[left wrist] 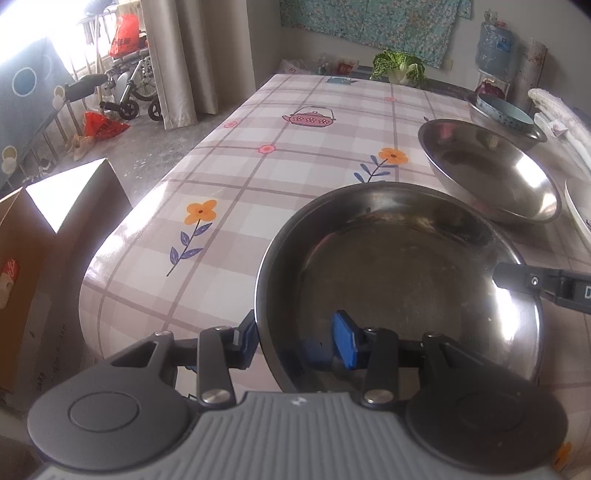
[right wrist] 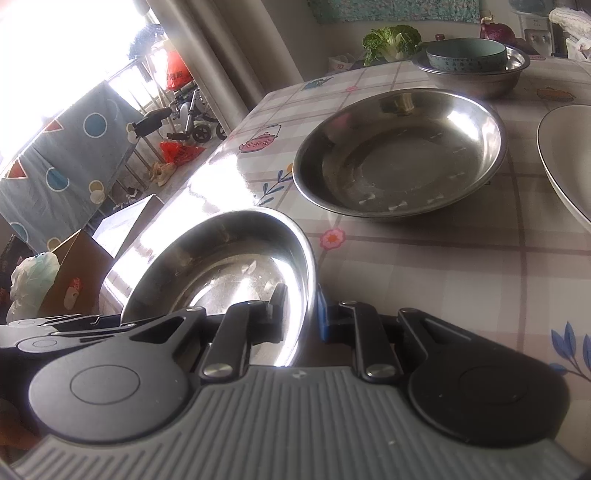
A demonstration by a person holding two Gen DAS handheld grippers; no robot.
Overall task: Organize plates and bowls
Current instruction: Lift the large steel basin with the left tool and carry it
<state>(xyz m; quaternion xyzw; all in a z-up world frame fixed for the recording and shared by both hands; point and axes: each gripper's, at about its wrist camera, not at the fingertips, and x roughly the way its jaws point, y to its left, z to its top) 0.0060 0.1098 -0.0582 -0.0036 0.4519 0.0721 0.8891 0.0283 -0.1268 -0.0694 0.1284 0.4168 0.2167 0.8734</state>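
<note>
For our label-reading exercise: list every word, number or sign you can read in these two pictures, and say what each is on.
"D": white letter on the right gripper body at the picture's edge, cut off.
Red bag by the window: pale print, too blurred to read.
Cardboard box: red-and-white mark, unreadable.
Water bottle: blue label, unreadable.
Blue bowl: rim pattern, unreadable.

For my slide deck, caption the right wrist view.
Right hand-held gripper clamps the near steel dish rim; second steel dish rests beyond.
</note>
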